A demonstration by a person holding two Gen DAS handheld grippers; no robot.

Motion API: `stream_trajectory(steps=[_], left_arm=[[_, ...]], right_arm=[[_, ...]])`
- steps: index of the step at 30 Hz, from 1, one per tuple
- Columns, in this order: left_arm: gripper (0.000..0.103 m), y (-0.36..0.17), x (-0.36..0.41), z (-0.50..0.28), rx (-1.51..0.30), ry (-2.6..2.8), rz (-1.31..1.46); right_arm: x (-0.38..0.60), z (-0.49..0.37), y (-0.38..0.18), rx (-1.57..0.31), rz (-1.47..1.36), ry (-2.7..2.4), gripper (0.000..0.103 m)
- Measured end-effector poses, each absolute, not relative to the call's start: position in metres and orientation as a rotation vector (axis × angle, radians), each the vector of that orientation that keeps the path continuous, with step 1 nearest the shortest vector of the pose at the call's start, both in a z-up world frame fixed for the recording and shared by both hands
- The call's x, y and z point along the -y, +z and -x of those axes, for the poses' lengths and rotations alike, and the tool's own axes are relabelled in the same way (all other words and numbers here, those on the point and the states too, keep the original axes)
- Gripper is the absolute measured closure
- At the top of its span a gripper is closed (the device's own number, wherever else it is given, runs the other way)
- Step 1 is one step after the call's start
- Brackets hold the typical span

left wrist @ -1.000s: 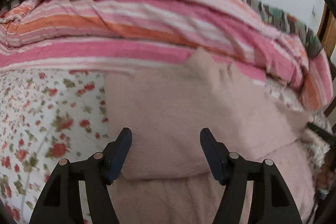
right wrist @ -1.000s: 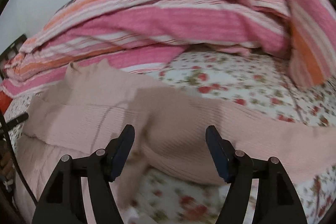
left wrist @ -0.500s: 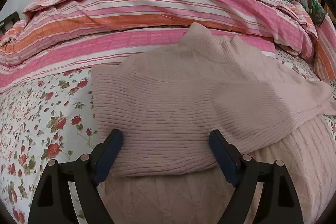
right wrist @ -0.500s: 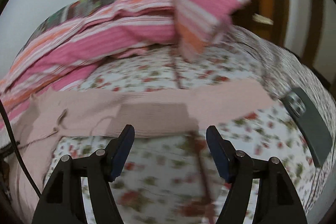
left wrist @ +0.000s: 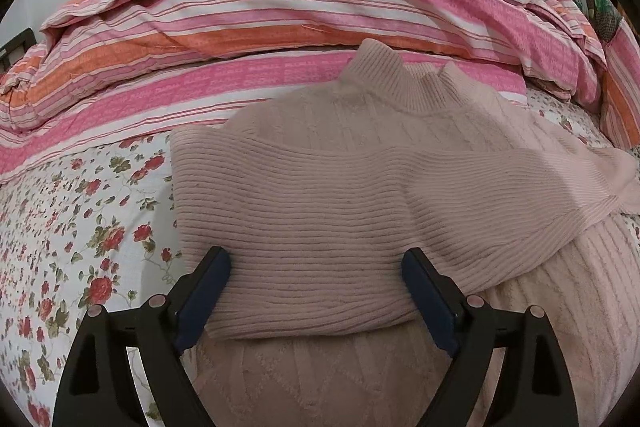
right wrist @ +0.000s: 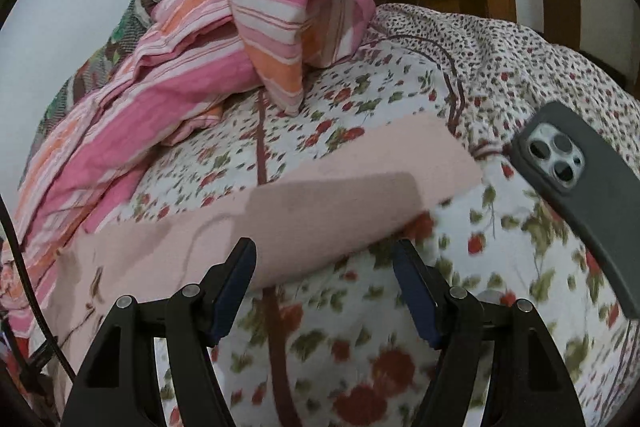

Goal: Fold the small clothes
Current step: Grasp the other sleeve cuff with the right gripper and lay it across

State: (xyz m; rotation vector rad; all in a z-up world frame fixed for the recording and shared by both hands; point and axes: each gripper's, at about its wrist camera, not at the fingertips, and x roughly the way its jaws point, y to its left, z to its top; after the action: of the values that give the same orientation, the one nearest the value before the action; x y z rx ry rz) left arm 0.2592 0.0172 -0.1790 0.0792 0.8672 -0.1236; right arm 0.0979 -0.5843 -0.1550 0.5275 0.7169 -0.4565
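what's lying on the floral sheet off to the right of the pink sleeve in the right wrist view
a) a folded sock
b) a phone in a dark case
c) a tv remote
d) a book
b: the phone in a dark case lies camera side up on the floral sheet, right of the pink sleeve.

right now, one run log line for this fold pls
step: sleeve fold | left tool: opening over folded sleeve of pink sweater | right tool: open over outstretched sleeve | phone beside

Bed (left wrist: 88,227), floral sheet. On it: my pink sweater (left wrist: 320,195), one sleeve (right wrist: 360,187) stretched out; striped quilt (left wrist: 280,7) heaped along the far side; dark phone (right wrist: 580,187), camera side up, near the sleeve's end.
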Motion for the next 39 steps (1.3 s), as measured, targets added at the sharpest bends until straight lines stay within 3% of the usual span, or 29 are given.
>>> stream_trajectory(steps=[2,4,5,7,10,24,29,39], left_arm=[[0.015,-0.179,-0.018,-0.26,-0.869,-0.125,-0.08],[0.015,-0.18,-0.018,-0.26,-0.869,-0.129,-0.078],[0.015,-0.18,-0.017,-0.26,-0.87,-0.13,-0.077],[0.015,-0.181,-0.018,-0.26,-0.87,-0.132,-0.076],[0.015,-0.181,-0.017,-0.26,-0.87,-0.131,-0.076],[0.014,-0.173,-0.027,-0.255,-0.847,-0.172,0.01],[0.013,-0.154,-0.064,-0.236,-0.817,-0.194,0.186],[0.013,-0.143,-0.143,-0.201,-0.759,-0.127,0.272]], right_arm=[[0.589,-0.106,-0.157,-0.729,-0.515,-0.473,0.034],[0.593,-0.111,-0.157,-0.733,-0.496,-0.5,0.042],[0.595,-0.113,-0.157,-0.739,-0.484,-0.519,0.053],[0.599,-0.116,-0.158,-0.757,-0.457,-0.548,0.084],[0.6,-0.114,-0.155,-0.743,-0.445,-0.547,0.096],[0.51,-0.116,-0.046,-0.549,-0.194,-0.506,0.097],[0.454,-0.138,-0.018,-0.516,-0.139,-0.423,0.097],[0.312,-0.205,0.007,-0.502,-0.036,-0.178,0.097]])
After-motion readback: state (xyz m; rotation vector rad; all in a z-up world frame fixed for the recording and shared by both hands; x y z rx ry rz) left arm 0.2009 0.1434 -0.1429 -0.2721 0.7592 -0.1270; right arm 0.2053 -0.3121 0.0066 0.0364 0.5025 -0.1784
